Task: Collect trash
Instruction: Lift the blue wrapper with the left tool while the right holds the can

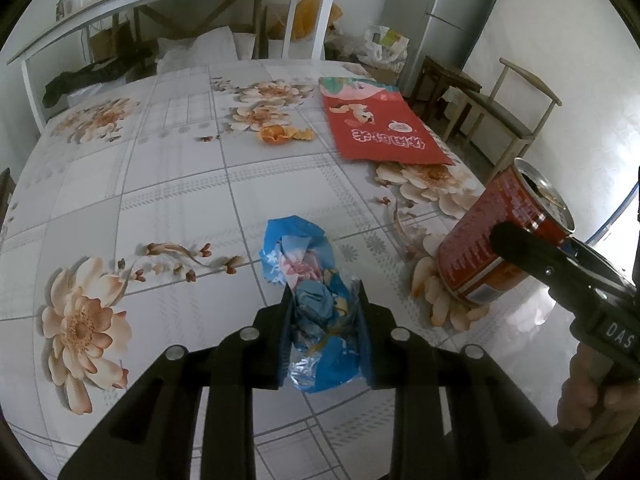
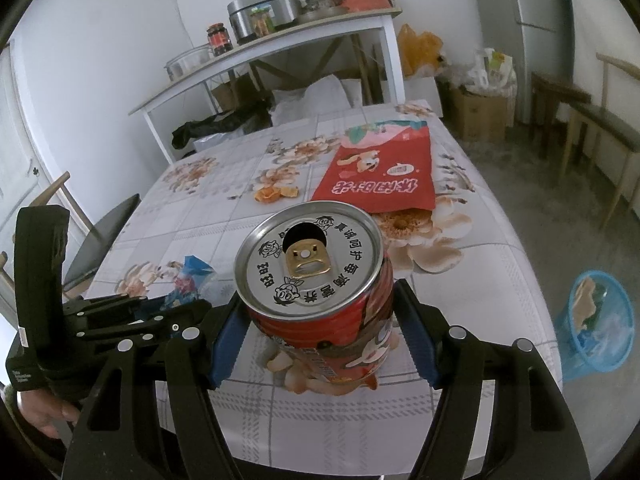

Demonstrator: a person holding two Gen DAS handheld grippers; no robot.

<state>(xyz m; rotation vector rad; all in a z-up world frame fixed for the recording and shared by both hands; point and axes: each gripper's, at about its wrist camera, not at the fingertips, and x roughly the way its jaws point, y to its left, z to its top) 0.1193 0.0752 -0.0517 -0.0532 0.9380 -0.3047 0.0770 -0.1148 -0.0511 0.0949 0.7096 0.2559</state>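
My left gripper (image 1: 325, 292) is shut on a crumpled blue wrapper (image 1: 308, 288) just above the flowered tablecloth. My right gripper (image 2: 320, 300) is shut on an opened red drink can (image 2: 320, 292), held tilted near the table's right edge; the can also shows in the left wrist view (image 1: 496, 240). A flat red snack bag (image 1: 376, 124) lies at the far right of the table, also in the right wrist view (image 2: 380, 172). Orange peel (image 1: 284, 134) lies left of the bag, seen too in the right wrist view (image 2: 276, 194).
A blue mesh bin (image 2: 600, 320) with trash inside stands on the floor right of the table (image 2: 480, 272). A white shelf table (image 2: 280, 40) with pots stands behind. Chairs (image 1: 516, 120) stand at the right and one (image 2: 100, 240) at the left.
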